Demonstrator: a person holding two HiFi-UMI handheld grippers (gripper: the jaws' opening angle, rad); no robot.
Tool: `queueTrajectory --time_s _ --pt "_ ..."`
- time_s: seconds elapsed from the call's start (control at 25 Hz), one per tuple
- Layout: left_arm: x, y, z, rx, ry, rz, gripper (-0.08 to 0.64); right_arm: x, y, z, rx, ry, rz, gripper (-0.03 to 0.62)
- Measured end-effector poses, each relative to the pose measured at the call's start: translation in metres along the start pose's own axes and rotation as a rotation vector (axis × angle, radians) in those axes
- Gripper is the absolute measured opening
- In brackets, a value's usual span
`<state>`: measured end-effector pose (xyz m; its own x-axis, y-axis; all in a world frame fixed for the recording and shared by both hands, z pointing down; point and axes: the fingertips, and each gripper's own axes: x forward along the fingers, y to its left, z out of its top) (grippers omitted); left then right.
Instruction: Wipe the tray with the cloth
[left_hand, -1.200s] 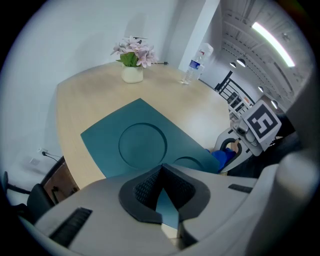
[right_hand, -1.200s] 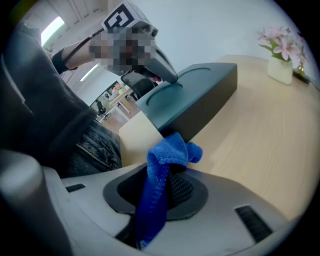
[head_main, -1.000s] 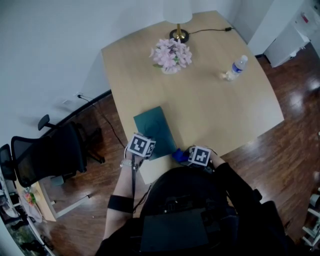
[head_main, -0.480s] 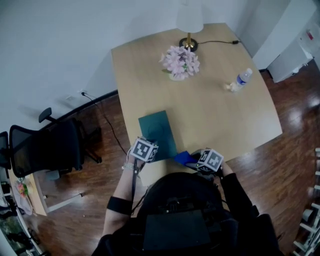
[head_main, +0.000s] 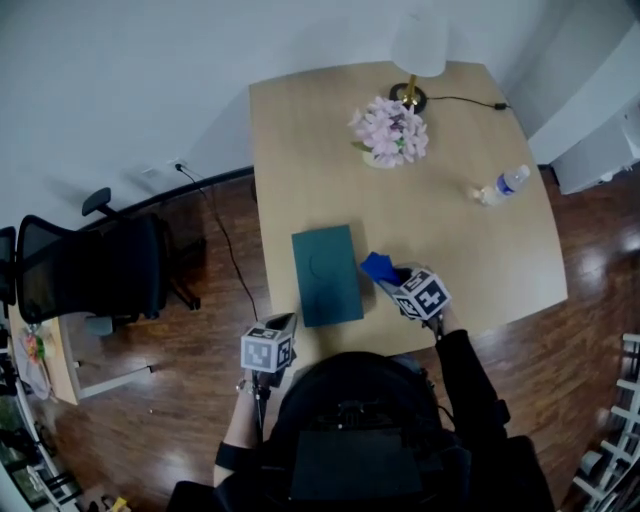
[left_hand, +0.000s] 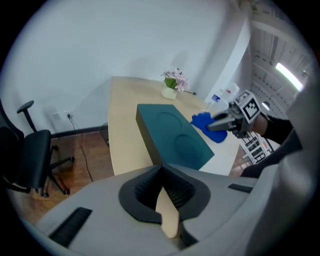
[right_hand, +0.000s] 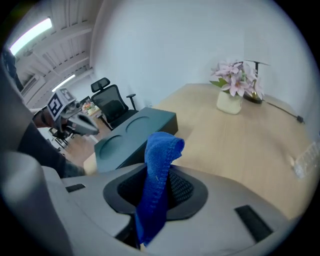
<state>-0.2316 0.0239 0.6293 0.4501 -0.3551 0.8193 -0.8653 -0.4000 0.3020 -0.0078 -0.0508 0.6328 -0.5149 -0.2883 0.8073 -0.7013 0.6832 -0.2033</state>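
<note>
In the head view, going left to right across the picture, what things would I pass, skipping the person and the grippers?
Office chair → tray → cloth → water bottle. The flowers and lamp are left out because they overlap the others sideways.

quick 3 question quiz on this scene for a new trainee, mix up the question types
1. True or false: the right gripper is shut on the blue cloth.
2. The green tray lies on: A the table; B the chair; C the floor.
3. Fill in: the flowers stand next to the ____.
Key: 1 true; 2 A; 3 lamp.
</note>
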Motion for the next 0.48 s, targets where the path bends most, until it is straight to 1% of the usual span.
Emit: queueTrajectory --time_s 0.08,0.12,0.16,0.24,0.32,0.48 --pt "0.012 -0.006 -0.026 -0.016 0.025 -0.061 0.002 0.007 -0.018 0.030 -0.045 -0.016 -0.033 0.104" --pt "0.017 -0.008 -0.038 -0.018 0.040 -0.078 0.002 0.011 -0.026 0.045 -0.067 -0.024 -0.043 0.104" --pt "0.018 -0.008 -0.048 -0.017 0.062 -0.074 0.002 0.016 -0.034 0.059 -0.087 -0.029 -0.051 0.104" --pt "0.015 -0.010 -0.060 -0.019 0.109 -0.043 0.002 0.027 -0.048 0.086 -0.127 -0.031 -0.058 0.104" --pt "0.010 -0.017 -0.059 -0.040 0.133 -0.018 0.002 0.040 -0.058 0.111 -0.171 -0.028 -0.051 0.104" --pt "0.010 -0.030 -0.050 -0.082 0.141 0.000 0.002 0.070 -0.066 0.148 -0.272 0.013 -0.014 0.104"
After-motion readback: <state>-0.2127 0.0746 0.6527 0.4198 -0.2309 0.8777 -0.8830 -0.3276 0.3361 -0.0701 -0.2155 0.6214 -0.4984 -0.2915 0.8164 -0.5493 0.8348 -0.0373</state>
